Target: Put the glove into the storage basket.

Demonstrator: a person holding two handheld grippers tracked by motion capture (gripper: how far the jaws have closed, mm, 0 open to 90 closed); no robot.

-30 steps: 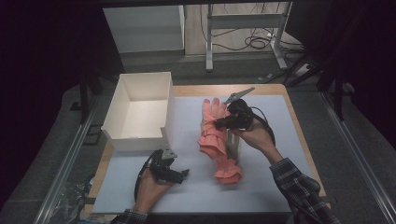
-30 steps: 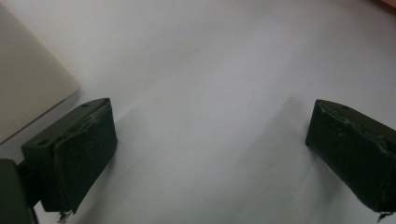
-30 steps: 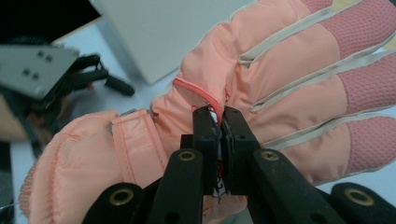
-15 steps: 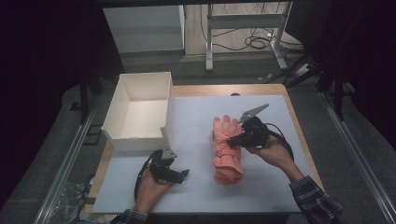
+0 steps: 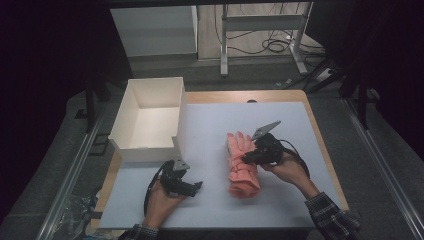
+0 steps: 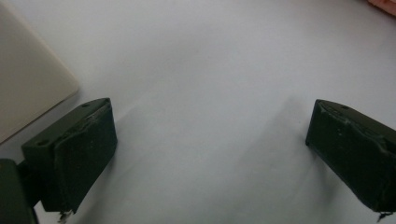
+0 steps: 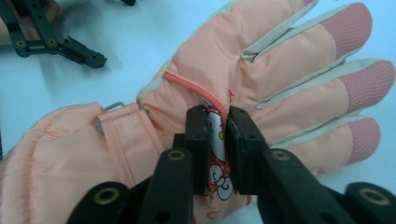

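A pink padded glove [image 5: 242, 165] lies flat on the white sheet, fingers pointing to the far side, cuff toward the person. My right gripper [image 5: 247, 158] is shut on the fabric at the back of the glove [image 7: 280, 79], pinching a fold by the cartoon patch between its jaws [image 7: 218, 135]. My left gripper [image 5: 196, 186] rests low on the sheet near the front, left of the glove. Its jaws stand wide apart, nothing between them [image 6: 210, 140]. The left gripper [image 7: 56, 44] also appears beyond the cuff in the right gripper view.
An open white box [image 5: 131, 142] stands at the left of the table, its corner [image 6: 32, 88] just beside my left jaw. A wooden table edge [image 5: 320, 135] frames the white sheet [image 5: 280, 115]. Dark floor and cables lie beyond.
My right gripper has dragged the glove toward the person and a little to the right over the last second. The left gripper has stayed put.
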